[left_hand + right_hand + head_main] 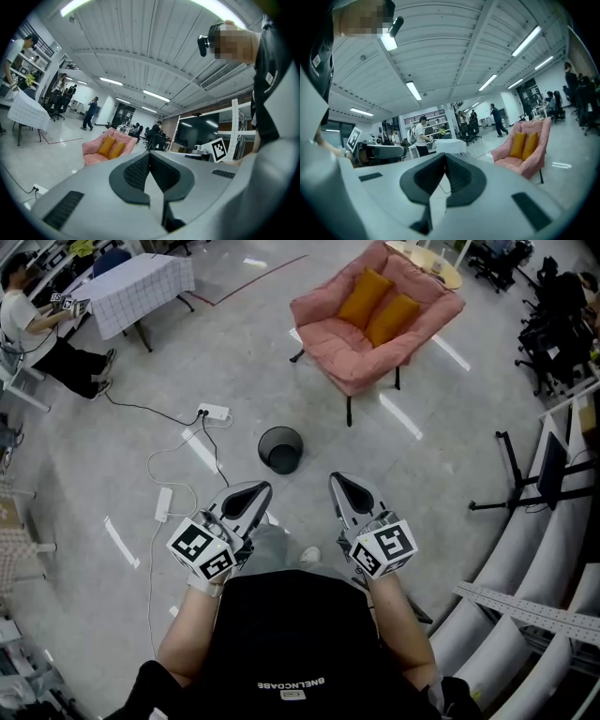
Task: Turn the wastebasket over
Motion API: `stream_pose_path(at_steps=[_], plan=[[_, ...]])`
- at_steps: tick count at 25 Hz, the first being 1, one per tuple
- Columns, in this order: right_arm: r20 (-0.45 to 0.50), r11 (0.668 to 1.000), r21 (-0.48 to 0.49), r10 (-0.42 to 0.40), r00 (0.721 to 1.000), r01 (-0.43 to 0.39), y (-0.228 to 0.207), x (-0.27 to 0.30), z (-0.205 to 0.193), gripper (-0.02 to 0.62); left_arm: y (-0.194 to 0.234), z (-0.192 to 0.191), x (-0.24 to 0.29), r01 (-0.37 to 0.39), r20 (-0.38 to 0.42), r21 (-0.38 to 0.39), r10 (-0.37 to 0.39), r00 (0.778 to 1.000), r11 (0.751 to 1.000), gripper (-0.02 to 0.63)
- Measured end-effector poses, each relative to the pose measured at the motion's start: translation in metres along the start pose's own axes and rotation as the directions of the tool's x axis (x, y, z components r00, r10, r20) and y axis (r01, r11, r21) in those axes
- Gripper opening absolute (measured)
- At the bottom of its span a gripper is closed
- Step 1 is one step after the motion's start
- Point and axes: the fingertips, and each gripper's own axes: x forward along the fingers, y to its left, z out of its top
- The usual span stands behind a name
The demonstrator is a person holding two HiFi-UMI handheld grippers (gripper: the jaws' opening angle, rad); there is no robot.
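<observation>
Tablecloth checks mark the far left, where a covered table (141,282) stands well apart from the work. Nearer in, a white power strip (214,412) and its cables (173,454) lie on the floor just left of the target.

Next comes the left gripper (255,491), held out level in front of the person's body. In the left gripper view its jaws are pressed together with nothing between them (149,154).

The wastebasket (280,449), dark and round, stands upright on the floor with its mouth facing up. It sits ahead of the grippers, roughly between their tips, and neither touches it.

The right gripper (339,482) mirrors the left. Its jaws are also closed tight on nothing (444,157), and it aims across the room, not down at the basket. Beyond, to the right, a pink armchair (375,343) with orange cushions (380,306) stands clear of the basket.

The turn-over looks not yet begun; the step in hand is the approach. To do it well:
- Move in and lower both grippers.
- Spread the jaws before they reach the rim.
- Take the rim at opposite sides so the basket rotates between two grips.
- Pinch the thin wall firmly, since a light basket will likely slide if only nudged.
- Lift it off the floor before rotating.
- Keep the swing away from the cables on the left.
- Set the mouth flat on the floor.
</observation>
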Motion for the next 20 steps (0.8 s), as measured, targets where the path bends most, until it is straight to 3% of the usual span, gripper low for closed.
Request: stream_pose_path(at_steps=[4,15,20], plan=[[-0.014,0.999,0.045,-0.021,1.000,0.022,-0.009,0.012,-0.007,0.011,0.022,-0.004,0.002,-0.006,-0.011,-0.012,0.006,1.000,1.000,0.014],[-0.096,0.997,0.026,-0.067,0.993,0.069,-0.024,0.124,-0.007,0.011,0.135,0.022,0.021,0.033,-0.033,-0.036,-0.034,0.999,0.999,0.014],[-0.127,0.993,-0.015,-0.120,0.985,0.119,-0.032,0.173,-0.006,0.011,0.182,0.025,0.025,0.061,-0.095,-0.024,-0.063,0.993,0.998,0.015]])
